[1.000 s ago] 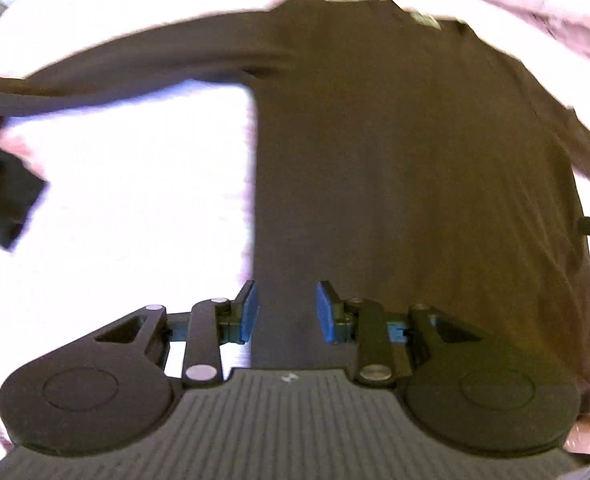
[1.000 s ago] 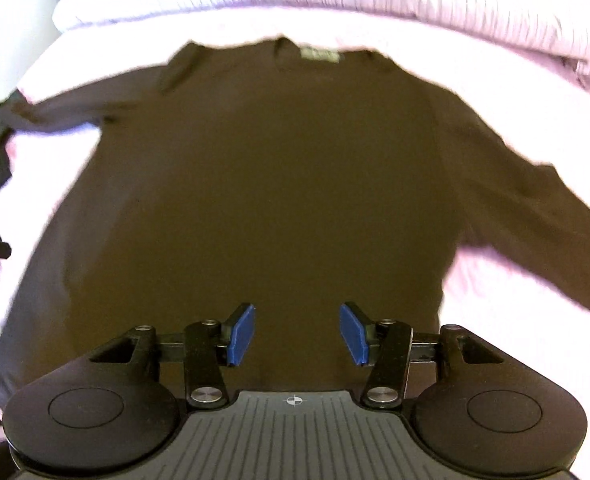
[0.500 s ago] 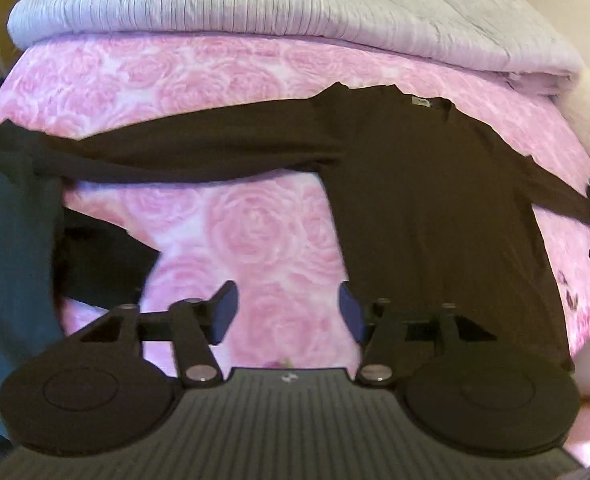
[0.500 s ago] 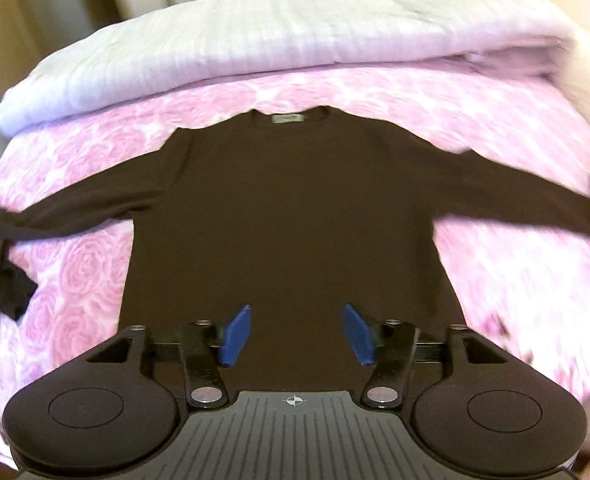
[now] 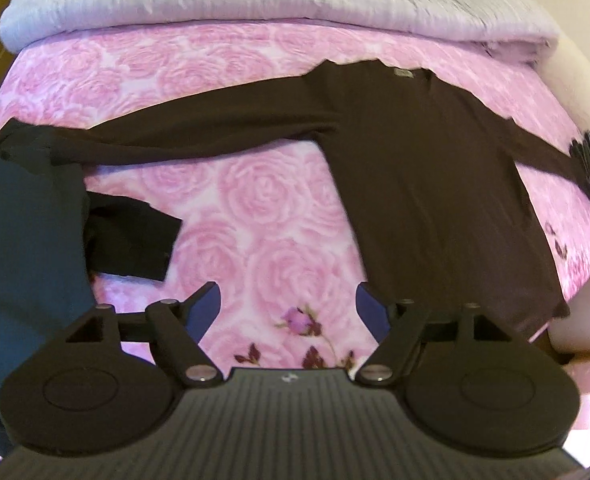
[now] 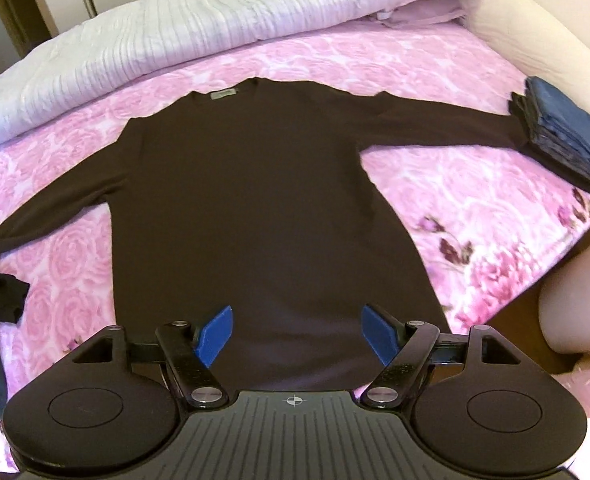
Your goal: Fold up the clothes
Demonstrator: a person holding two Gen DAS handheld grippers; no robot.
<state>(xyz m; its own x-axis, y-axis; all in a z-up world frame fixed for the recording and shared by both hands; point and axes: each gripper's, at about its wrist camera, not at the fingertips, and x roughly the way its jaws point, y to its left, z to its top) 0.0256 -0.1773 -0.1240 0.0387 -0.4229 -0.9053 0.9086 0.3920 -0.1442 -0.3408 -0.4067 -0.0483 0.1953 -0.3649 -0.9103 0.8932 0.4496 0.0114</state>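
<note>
Dark brown knit, the sweater lies flat on the pink rose-print bed, neck toward the folded quilt, both sleeves spread wide. My right tool hangs above its hem, spread wide and gripping nothing. My left tool, equally wide and unladen, hangs over bare sheet beside the sweater's edge. Folded blue clothes sit at one cuff.

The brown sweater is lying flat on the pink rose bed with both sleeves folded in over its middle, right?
Not quite. The brown sweater does lie flat on the pink rose bed, but its sleeves are not folded in. Both stretch straight out to the sides, as the right wrist view shows. One sleeve end reaches the folded blue stack.
</note>
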